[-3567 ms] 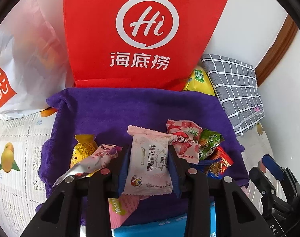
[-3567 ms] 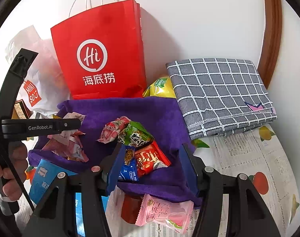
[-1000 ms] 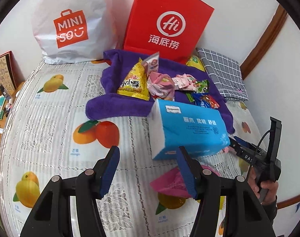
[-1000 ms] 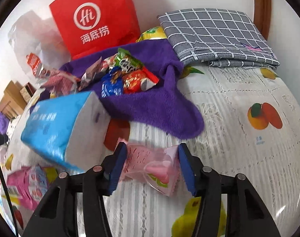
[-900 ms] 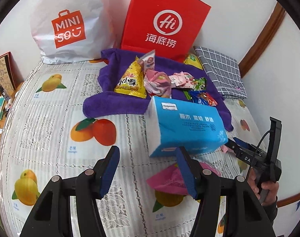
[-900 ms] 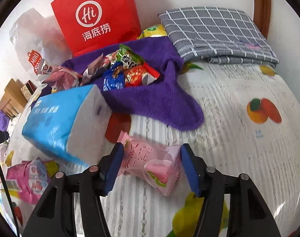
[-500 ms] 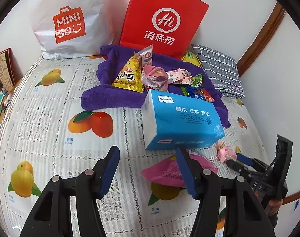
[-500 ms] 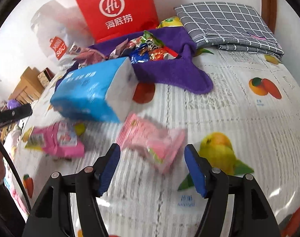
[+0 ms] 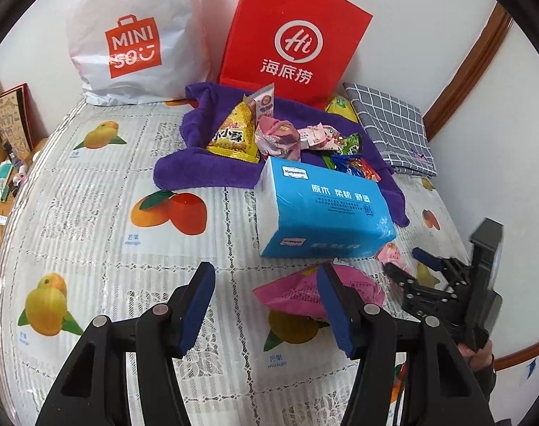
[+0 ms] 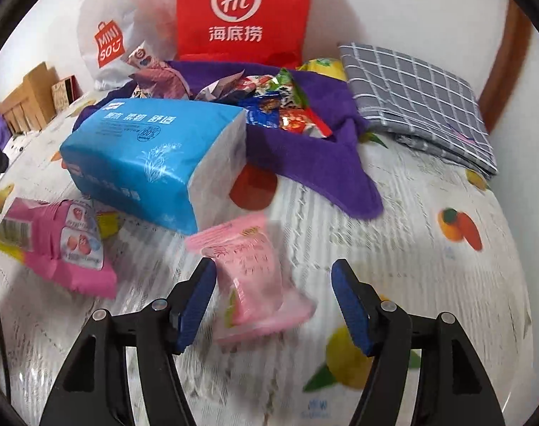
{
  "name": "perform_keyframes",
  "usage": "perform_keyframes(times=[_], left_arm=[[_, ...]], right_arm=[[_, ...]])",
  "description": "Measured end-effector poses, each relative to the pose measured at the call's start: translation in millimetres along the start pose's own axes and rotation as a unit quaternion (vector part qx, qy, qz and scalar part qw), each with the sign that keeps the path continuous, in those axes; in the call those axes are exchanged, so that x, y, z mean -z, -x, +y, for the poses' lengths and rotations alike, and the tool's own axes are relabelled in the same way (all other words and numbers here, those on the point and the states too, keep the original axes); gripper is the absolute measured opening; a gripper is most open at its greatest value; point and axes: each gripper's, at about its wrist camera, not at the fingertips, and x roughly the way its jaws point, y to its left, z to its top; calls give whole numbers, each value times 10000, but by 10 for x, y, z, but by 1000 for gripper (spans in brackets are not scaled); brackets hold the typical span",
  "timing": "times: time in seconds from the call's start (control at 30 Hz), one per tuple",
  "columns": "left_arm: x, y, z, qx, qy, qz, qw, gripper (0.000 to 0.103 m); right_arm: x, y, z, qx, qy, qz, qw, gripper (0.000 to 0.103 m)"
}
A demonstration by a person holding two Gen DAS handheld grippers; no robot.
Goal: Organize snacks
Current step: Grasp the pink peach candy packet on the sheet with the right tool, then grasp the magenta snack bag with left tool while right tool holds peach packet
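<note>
Left wrist view: the left hand-held gripper (image 9: 266, 305) hovers spread and empty over the fruit-print tabletop (image 9: 92, 213), pulled back from the purple towel (image 9: 205, 170) of snacks.

Right wrist view: the right hand-held gripper (image 10: 275, 301), now parted, has released the pale pink snack packet (image 10: 251, 277) short of the towel, so sorting likely continues.

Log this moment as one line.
left gripper: open, empty | right gripper: open over pale pink snack packet | purple towel: snacks piled

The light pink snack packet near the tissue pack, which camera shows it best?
The right wrist view: the light pink snack packet lies whole between the open right tool. The left wrist view shows only a small part beyond the tissue pack.
</note>
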Motion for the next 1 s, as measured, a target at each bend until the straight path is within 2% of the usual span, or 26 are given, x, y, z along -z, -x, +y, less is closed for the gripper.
perform_keyframes(times=[0.07,0.13,0.2,0.3,0.47,0.6,0.7,0.87,1.0], left_arm=[[17,43,-1,-2,-3,-42,10000,57],[29,61,-10,7,-22,-62,10000,57],[40,65,-26,25,-43,-64,10000,57],[50,43,-95,51,-127,-20,9999,57],[48,19,-327,250,-441,21,9987,58],[57,-43,-531,435,-748,97,9962,68],[33,-126,-672,395,-925,132,9948,68],[19,-399,-793,538,-1119,454,9912,68],[123,-572,-827,412,-1307,654,9884,68]], right_arm=[[-12,-75,8,-68,35,96,9999,63],[4,-69,-17,-229,-52,29,9997,55],[36,-48,-54,-388,-229,-19,9990,39],[98,-8,-53,-248,-269,-104,9993,37],[179,34,-140,-300,-504,-100,9982,37],[227,57,-174,-248,-530,-93,9982,37],[251,65,-227,-310,-626,-102,9975,37],[259,61,-252,-383,-690,-112,9968,38],[260,58,-249,-334,-651,-103,9973,38]])
